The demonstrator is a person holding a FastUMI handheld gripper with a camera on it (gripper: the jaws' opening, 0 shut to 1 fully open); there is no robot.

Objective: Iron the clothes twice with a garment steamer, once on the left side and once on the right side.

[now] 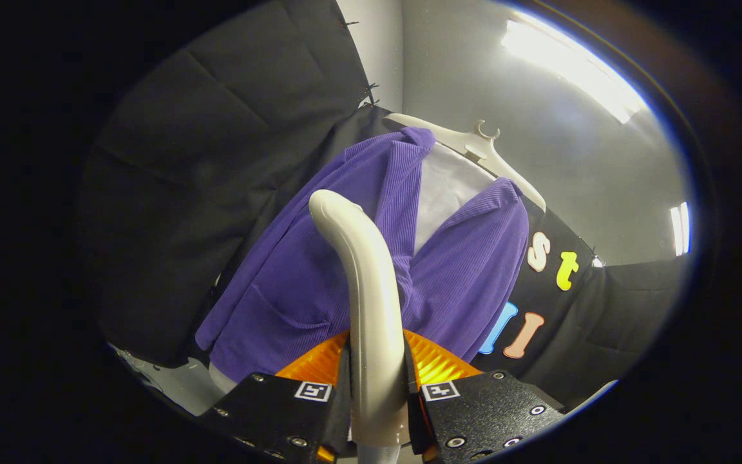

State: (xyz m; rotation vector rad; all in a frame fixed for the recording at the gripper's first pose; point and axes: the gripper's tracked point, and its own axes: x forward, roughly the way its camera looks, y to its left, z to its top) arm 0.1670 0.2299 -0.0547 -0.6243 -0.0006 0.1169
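Currently gripper fingers clamp the steamer handle low down, good spot since it looks rigid, smooth, likely top-heavy; head sits against the soft, light jacket hanging just beyond on its hanger.

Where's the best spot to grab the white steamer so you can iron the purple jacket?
Grab the steamer low on its long, slim handle, right where the gripper has it now, one finger pressing each side. That stretch looks straight and narrow enough for the fingers. Come from behind, so the curved top end points toward the purple jacket hanging ahead on the white hanger.
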